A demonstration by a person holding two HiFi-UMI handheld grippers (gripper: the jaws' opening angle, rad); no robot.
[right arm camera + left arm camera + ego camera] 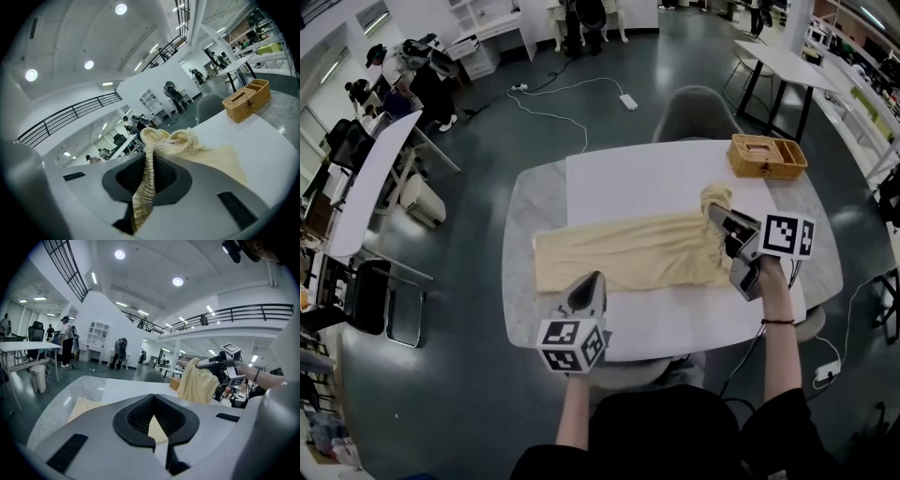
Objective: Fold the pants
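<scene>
Pale yellow pants [628, 251] — we see them laid lengthwise across the white table [609, 183], legs flat and together. The ribbed end at the right is raised off the surface — bunched and gathered.

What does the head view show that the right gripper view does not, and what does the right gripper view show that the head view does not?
Only the head view: the whole pants stretched across the table, and the left gripper at their near edge. Only the right gripper view: the ribbed waistband pinched between the shut jaws of the right gripper. Both: the wicker basket, the white table top, and the lifted cream end of the pants.
</scene>
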